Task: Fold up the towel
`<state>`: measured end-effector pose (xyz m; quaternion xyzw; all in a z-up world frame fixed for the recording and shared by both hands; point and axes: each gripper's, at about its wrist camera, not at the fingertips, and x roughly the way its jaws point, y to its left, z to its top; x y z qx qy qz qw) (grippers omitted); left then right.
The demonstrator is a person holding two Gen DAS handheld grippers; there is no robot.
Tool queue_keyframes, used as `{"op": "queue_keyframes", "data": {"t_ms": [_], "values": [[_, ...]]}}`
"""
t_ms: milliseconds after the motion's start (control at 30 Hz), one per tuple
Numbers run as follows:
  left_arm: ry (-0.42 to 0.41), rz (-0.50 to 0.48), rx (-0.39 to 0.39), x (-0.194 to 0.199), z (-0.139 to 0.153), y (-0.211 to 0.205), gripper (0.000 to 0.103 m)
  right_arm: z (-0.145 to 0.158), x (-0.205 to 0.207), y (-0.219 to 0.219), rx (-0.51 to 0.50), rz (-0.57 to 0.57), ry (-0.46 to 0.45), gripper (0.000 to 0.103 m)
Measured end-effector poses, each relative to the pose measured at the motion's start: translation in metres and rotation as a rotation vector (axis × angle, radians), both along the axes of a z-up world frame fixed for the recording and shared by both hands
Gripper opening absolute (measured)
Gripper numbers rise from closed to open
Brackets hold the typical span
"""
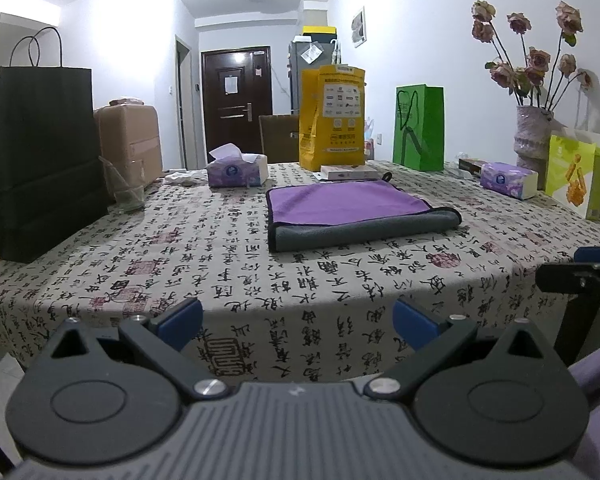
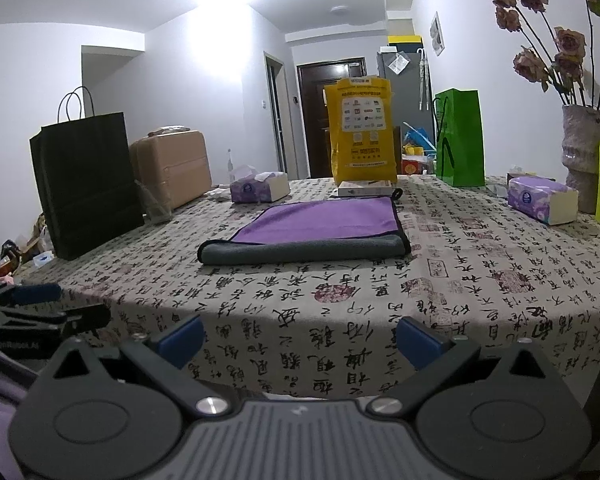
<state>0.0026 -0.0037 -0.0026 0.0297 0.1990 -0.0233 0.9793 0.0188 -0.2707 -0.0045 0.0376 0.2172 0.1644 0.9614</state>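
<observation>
Lying flat mid-surface, the towel [image 1: 346, 204] [image 2: 320, 220] is purple on top with a grey underside showing along its near edge, which looks folded over, though the fisheye makes that hard to confirm. Left gripper [image 1: 298, 322] sits back at the near edge of the surface [image 1: 220, 264], jaws wide apart, holding nothing. Right gripper [image 2: 300, 340] same: jaws apart, empty, well short of the towel. Behind the towel: yellow bag [image 1: 332, 118], flat box [image 1: 350, 172] just beside its far edge, green bag [image 1: 420, 128]. Black bag [image 1: 40, 156] far left, tissue pack [image 1: 238, 170] left of towel, second tissue pack [image 2: 542, 200] and vase [image 2: 580, 152] of dried flowers at right.
</observation>
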Motion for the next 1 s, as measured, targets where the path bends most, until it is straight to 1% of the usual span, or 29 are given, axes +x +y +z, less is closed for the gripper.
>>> {"op": "queue_keyframes", "data": {"t_ms": [233,333,733,1000], "values": [[-0.014,0.016,0.002,0.0007,0.0008,0.0011,0.103,0.0011,0.0010,0.0034,-0.004,0.008,-0.009,0.103],[-0.007,0.008,-0.001,-0.0002,0.0000,-0.0004,0.103,-0.0001,-0.0003,0.0033,-0.009,0.016,-0.005,0.103],[-0.015,-0.011,-0.002,0.0022,0.0025,-0.0072,0.103,0.0031,-0.0017,-0.0048,-0.004,-0.008,-0.018,0.103],[-0.016,0.003,-0.003,0.0014,0.0035,-0.0019,0.103,0.0036,-0.0016,0.0006,-0.009,0.006,-0.025,0.103]]}}
